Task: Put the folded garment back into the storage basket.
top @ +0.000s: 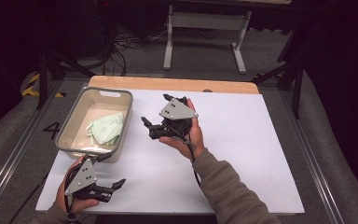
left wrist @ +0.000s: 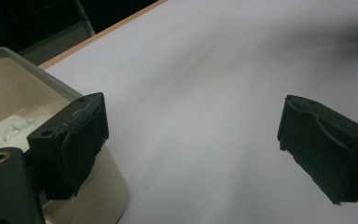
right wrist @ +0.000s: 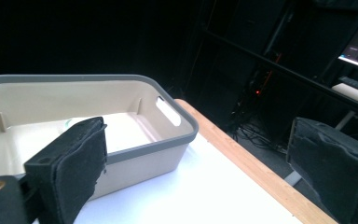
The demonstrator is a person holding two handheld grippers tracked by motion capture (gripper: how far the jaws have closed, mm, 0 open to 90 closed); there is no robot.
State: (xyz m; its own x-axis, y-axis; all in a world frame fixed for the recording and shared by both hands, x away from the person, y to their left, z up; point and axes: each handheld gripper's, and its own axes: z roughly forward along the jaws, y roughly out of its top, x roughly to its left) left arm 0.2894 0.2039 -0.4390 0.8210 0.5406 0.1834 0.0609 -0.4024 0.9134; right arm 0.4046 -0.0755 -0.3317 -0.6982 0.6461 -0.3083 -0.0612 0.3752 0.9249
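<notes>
one beige bin (top: 123, 100) with a grey rim stands on the white table sheet (top: 242, 154) toward the sheet's left side in the high view. inside it lies one crumpled pale green cloth (top: 106, 128), resting on the bin floor against the wall nearer the middle of the table; no second item can be made out in the bin. two grippers are present, one per hand. the right gripper (top: 156, 114) is held above the sheet just beside the bin's right wall, its jaws pointing toward the bin; the jaws stand wide apart with nothing between them, and the right gripper view shows the bin (right wrist: 168, 140) through the gap. the left gripper (top: 114, 184) sits low at the near left corner of the sheet, just in front of the bin's near wall, jaws pointing to the right along the sheet; they too are spread wide and hold nothing, with bare sheet (left wrist: 196, 116) between them in the left gripper view and the bin's corner (left wrist: 9, 56) at the left edge. neither gripper touches the cloth or the bin. one wooden table edge (top: 168, 83) shows beyond the sheet.
</notes>
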